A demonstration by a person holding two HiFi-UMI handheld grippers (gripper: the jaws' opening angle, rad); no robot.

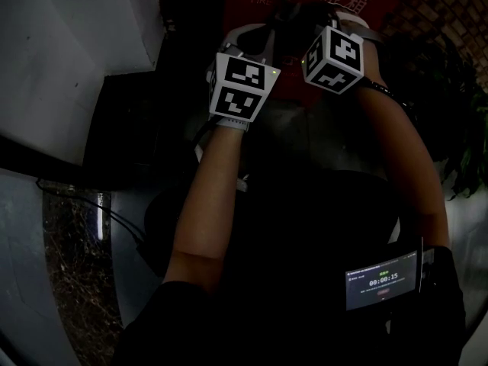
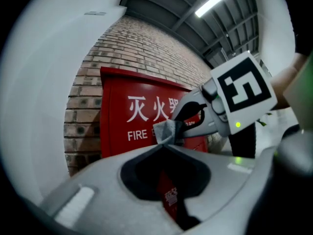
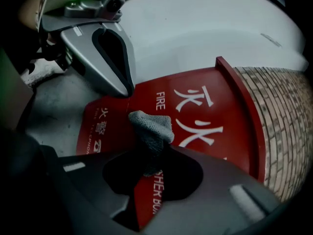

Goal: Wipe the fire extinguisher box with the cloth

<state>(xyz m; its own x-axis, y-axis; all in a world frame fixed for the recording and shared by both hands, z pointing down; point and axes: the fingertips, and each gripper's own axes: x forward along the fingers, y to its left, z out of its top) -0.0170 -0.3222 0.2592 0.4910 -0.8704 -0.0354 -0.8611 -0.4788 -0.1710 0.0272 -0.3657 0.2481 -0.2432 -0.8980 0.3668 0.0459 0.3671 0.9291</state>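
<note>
Two hand-held grippers are raised side by side before a red fire extinguisher box (image 3: 210, 106) set against a brick wall (image 2: 146, 48). A grey cloth (image 3: 149, 126) is pinched in the closed jaws of the right gripper (image 3: 157, 150) – its free end is pointed at the box front, straight ahead. The left gripper (image 2: 164, 145) is closed on nothing, just beside the cloth – contact with the box cannot be judged

Cloth (image 3: 149, 126) before fire extinguisher box (image 3: 230, 131)
</note>
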